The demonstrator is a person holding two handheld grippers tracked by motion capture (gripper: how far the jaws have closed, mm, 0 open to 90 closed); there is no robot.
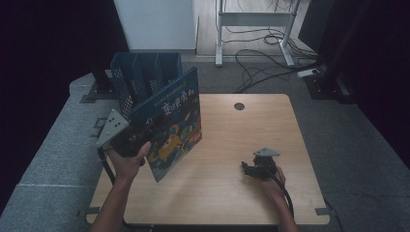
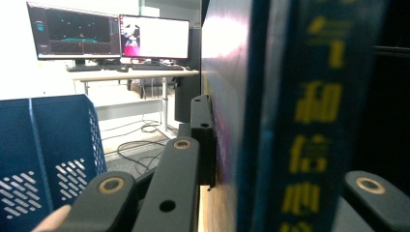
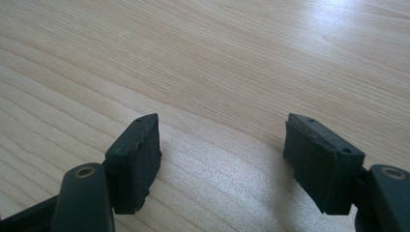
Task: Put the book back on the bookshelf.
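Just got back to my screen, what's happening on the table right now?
A person's left claw is clamped on a blue children's picture book, holding it upright and tilted above the wooden table, right beside the blue mesh file rack at the table's far left corner. The book is not in any of the rack's slots. The right claw rests low over the bare tabletop on the near right, jaws apart with nothing between them.

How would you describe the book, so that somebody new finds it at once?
Start at the wooden table and go to its left edge, in front of the blue file rack. There the left gripper holds the book upright; its blue cartoon cover with yellow characters sets it apart from the plain rack.
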